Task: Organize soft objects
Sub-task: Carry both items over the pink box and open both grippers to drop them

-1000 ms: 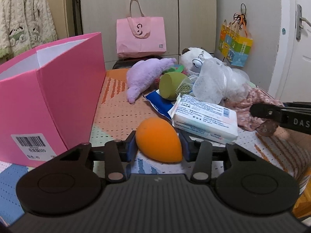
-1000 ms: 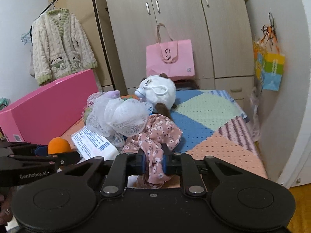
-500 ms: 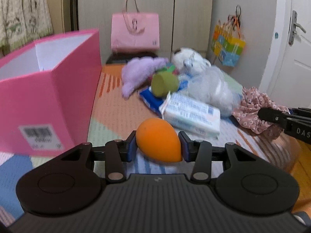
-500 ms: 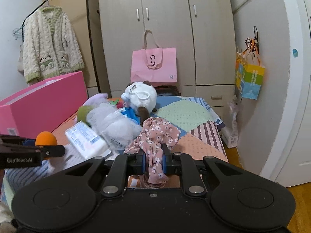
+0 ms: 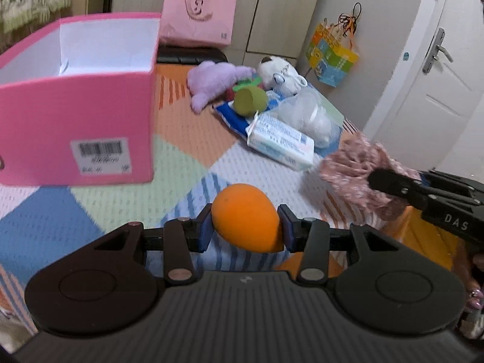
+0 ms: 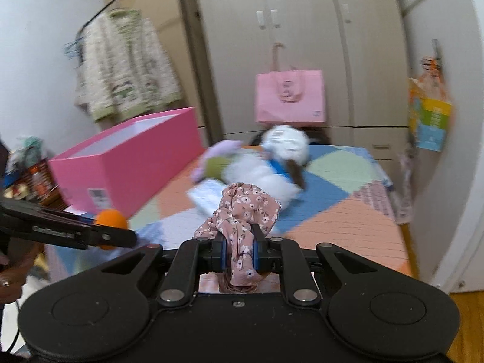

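Note:
My left gripper (image 5: 245, 233) is shut on an orange egg-shaped sponge (image 5: 245, 216), held above the patchwork bedspread (image 5: 187, 133). An open pink box (image 5: 75, 115) stands to the left of it, its inside white. My right gripper (image 6: 239, 249) is shut on a pink floral cloth (image 6: 246, 208) that hangs bunched from its pads. In the left wrist view the right gripper (image 5: 375, 181) shows at the right with the floral cloth (image 5: 357, 166) lifted. In the right wrist view the left gripper (image 6: 115, 237) shows at the left with the orange sponge (image 6: 110, 219).
On the bed lie a purple plush (image 5: 211, 83), a white plush bear (image 5: 281, 74), a green cup (image 5: 249, 99), a mesh-wrapped white bundle (image 5: 308, 115) and a wipes pack (image 5: 279, 142). A pink bag (image 5: 198, 15) stands by the wardrobe. A door (image 5: 429, 90) is on the right.
Both grippers have risen and pulled back from the pile. The floral cloth has come up off the bed. The pink box's open top now shows more.

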Motion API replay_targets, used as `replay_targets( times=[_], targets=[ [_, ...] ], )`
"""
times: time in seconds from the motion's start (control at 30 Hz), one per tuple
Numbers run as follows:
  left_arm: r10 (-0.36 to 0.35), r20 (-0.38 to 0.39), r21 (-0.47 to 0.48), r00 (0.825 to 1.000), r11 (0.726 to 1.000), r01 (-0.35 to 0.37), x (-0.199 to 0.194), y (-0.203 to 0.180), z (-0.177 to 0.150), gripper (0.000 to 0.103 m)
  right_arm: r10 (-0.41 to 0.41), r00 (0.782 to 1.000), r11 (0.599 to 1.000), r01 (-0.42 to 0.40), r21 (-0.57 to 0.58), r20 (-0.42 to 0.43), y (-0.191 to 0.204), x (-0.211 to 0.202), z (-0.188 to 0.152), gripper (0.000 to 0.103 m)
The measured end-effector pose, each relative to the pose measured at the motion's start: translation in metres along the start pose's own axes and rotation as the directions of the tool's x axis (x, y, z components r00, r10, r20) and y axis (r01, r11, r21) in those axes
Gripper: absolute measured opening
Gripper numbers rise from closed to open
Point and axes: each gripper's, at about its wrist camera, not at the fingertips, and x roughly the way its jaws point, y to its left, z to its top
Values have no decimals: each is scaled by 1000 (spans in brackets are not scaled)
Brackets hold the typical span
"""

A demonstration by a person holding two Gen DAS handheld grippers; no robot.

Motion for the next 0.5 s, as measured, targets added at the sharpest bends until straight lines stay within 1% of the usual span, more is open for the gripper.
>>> replay_targets(
  times=[0.13,0.23,0.37,0.43,0.5],
  targets=[
    [-2,-25,2,1000,1000,2,-18,12,1,43,83,995,995,-86,-48,-53,28,4,10,18],
    [-10,-74,8,997,1000,11,-35,29,13,43,137,985,985,-146,-89,-104,45,6,22,18],
    [53,-94,45,994,998,-49,-59,47,26,43,215,966,968,-231,-101,-142,58,12,39,18],
    [61,-100,47,993,997,-56,-68,55,31,43,243,957,959,-261,-107,-156,67,16,45,18],
    [59,-110,37,992,998,-55,-75,64,35,43,279,944,947,-301,-112,-176,77,20,52,18]
  ],
)
